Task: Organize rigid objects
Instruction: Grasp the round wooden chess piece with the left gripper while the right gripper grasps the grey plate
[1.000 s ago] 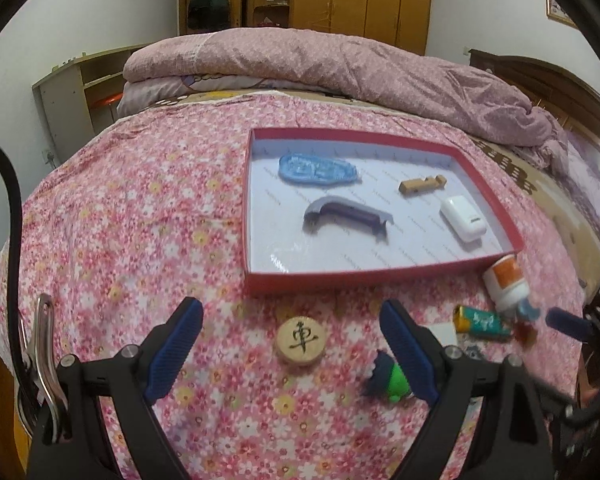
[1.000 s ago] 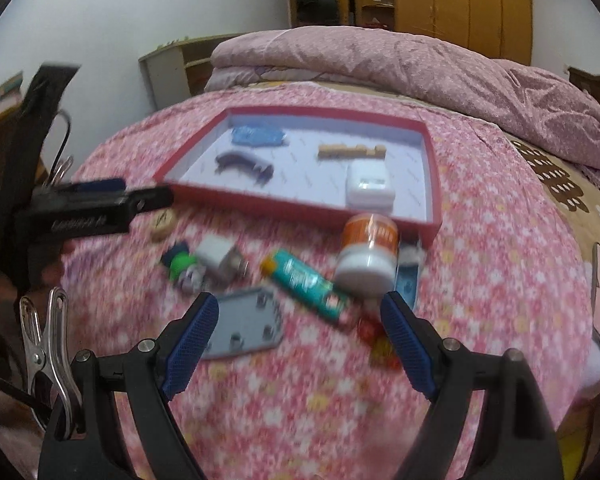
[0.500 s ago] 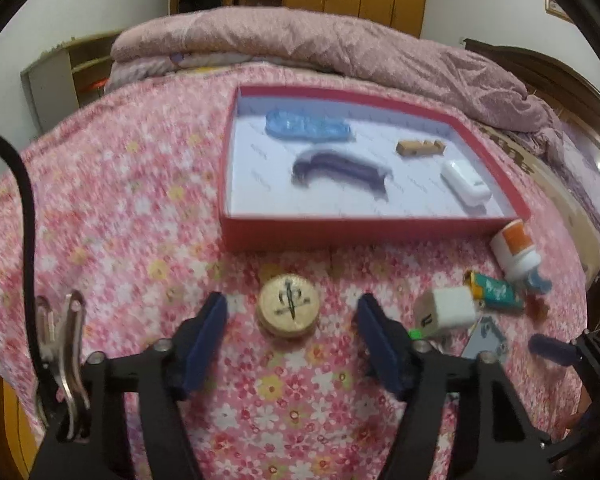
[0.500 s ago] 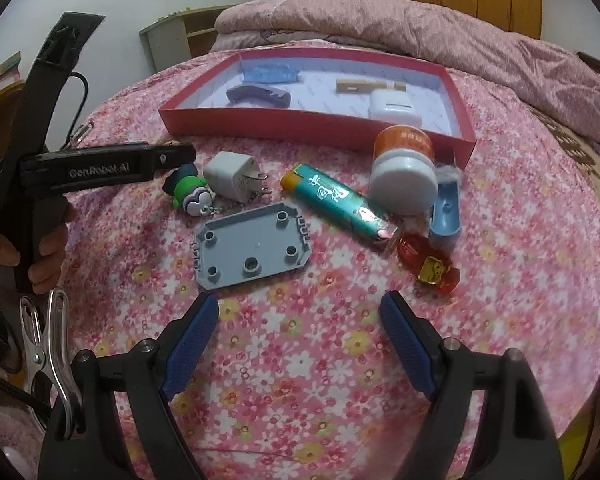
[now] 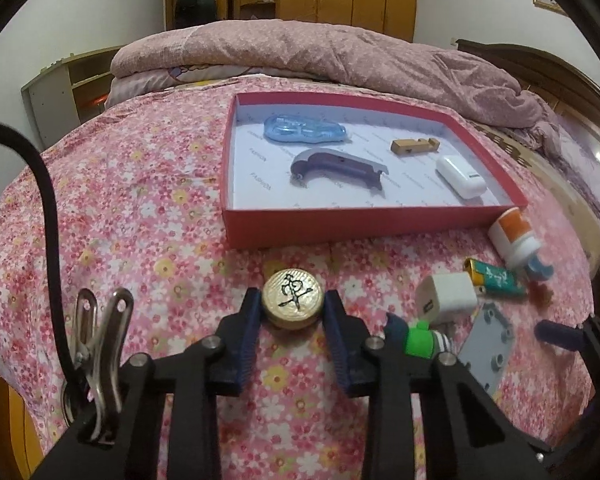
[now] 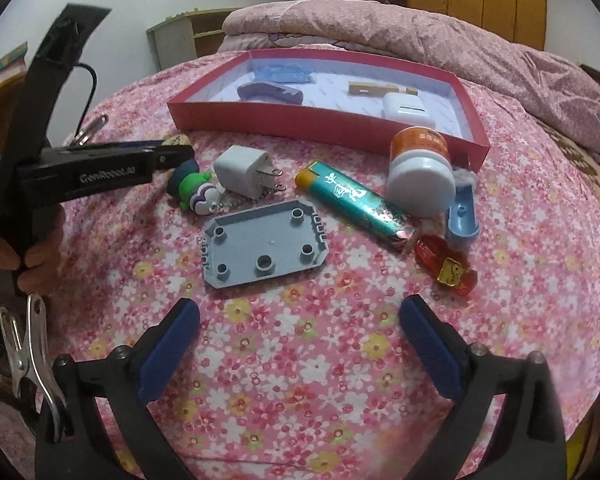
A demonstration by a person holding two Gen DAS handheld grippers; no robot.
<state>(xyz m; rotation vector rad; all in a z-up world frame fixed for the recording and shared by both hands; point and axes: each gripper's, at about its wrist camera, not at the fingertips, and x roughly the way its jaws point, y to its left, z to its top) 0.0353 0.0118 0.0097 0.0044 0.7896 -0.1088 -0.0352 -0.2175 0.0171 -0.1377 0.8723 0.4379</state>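
- Left wrist view: our left gripper (image 5: 293, 312) is clamped on the round wooden chess piece (image 5: 293, 298), blue pads touching it on both sides at lower centre of the frame, over the floral bedspread (image 5: 140, 208).
- Just above it sits the red tray (image 5: 340, 222), holding a blue clear case (image 5: 304, 131), a dark curved tool (image 5: 338, 166), a small wooden block (image 5: 414, 147) and a white box (image 5: 462, 177), all apart from one another.
- At right of the frame we see the white charger plug (image 5: 446, 294), a green figure (image 5: 420, 342) below it, a grey plate (image 5: 486, 350), a teal lighter (image 5: 496, 280) and an orange-and-white bottle (image 5: 514, 236) near the tray's corner.
- Right wrist view: our right gripper (image 6: 300, 340) hangs spread wide at the bottom of the frame, nothing between its pads.
- Above it lie the grey plate (image 6: 262, 248), the teal lighter (image 6: 354, 204), the bottle (image 6: 420, 172) touching the tray wall (image 6: 320, 126), a blue scoop (image 6: 464, 218) and a red charm (image 6: 446, 266).
- At left of the frame the left gripper (image 6: 168, 152) reaches in side-on, the chess piece (image 6: 176, 140) just showing at its tip.
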